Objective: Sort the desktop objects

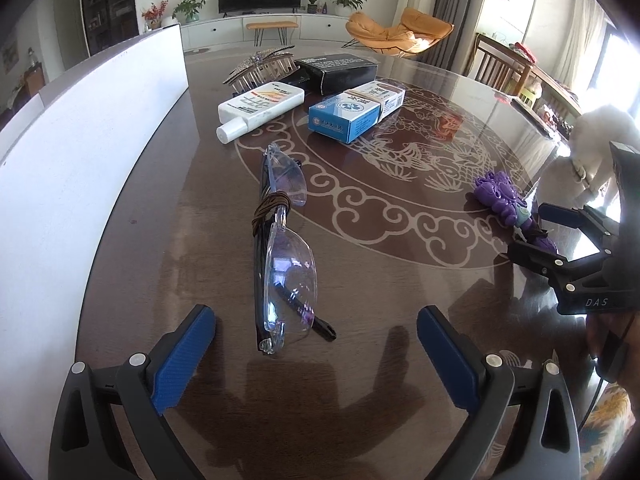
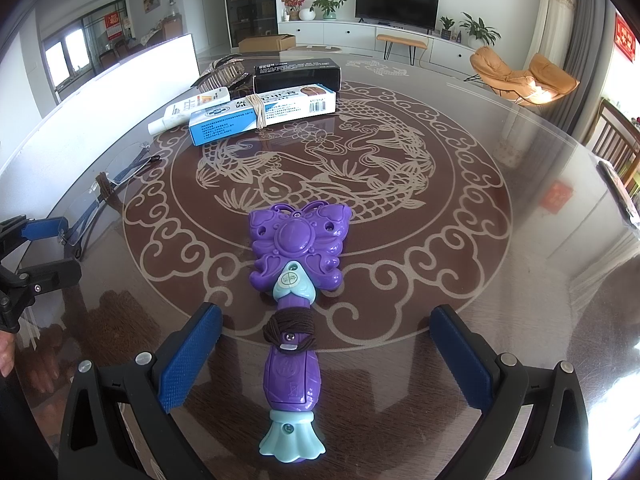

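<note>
Folded rimless glasses (image 1: 286,256) with a brown hair tie (image 1: 269,209) wound round their bridge lie on the table, straight ahead of my left gripper (image 1: 316,356), which is open with the near lens between its blue pads. A purple butterfly toy wand (image 2: 294,280) with a dark hair tie (image 2: 291,330) round its handle lies between the fingers of my open right gripper (image 2: 326,354). The wand (image 1: 505,198) and the right gripper (image 1: 538,236) also show at the right of the left wrist view. The glasses (image 2: 104,190) and the left gripper (image 2: 48,248) sit at the left of the right wrist view.
At the far side lie a white bottle (image 1: 260,109), a blue-and-white box (image 1: 356,110) bound by a rubber band, a black box (image 1: 340,70) and a jewelled hair claw (image 1: 262,66). A white board (image 1: 80,152) stands along the left edge. A white dog (image 1: 596,140) stands beyond the table's right.
</note>
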Demonstrator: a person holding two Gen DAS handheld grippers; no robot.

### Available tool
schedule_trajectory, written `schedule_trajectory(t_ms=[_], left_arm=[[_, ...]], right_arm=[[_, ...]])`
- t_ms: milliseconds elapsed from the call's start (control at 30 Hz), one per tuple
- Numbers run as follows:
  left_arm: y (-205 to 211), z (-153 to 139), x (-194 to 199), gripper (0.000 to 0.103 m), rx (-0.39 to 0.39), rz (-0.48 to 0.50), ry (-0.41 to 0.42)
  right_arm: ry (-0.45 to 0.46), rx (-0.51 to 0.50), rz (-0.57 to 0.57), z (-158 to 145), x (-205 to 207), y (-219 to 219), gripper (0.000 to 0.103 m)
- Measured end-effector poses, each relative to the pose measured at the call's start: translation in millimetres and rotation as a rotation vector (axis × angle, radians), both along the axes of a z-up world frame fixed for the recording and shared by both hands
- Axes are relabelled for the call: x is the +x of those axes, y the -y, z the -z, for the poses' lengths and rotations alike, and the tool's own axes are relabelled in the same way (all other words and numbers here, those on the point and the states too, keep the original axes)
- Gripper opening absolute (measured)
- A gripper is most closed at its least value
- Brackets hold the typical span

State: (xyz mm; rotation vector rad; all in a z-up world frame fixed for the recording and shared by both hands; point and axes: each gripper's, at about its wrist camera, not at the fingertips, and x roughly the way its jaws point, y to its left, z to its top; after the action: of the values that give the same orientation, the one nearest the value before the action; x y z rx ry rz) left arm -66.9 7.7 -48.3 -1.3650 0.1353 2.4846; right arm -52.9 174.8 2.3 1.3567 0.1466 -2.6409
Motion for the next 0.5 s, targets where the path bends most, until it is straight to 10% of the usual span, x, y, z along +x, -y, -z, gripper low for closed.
schedule_trajectory(t_ms=[267,367,500], left_arm=[[-9,-4,-31,0.087,-0.074,0.006,0.009],[-10,-3,-37,0.06,-0.088,0.013,0.023],[-3,-6,-34,0.028,-0.066,-0.022,0.012]], right_arm=[[0.006,-0.001,-0.007,0,0,0,0.103],[0.074,0.014,-0.044,-2,-8,2,0.101],[0.127,0.027,-0.081,-10,-16,7,0.073]])
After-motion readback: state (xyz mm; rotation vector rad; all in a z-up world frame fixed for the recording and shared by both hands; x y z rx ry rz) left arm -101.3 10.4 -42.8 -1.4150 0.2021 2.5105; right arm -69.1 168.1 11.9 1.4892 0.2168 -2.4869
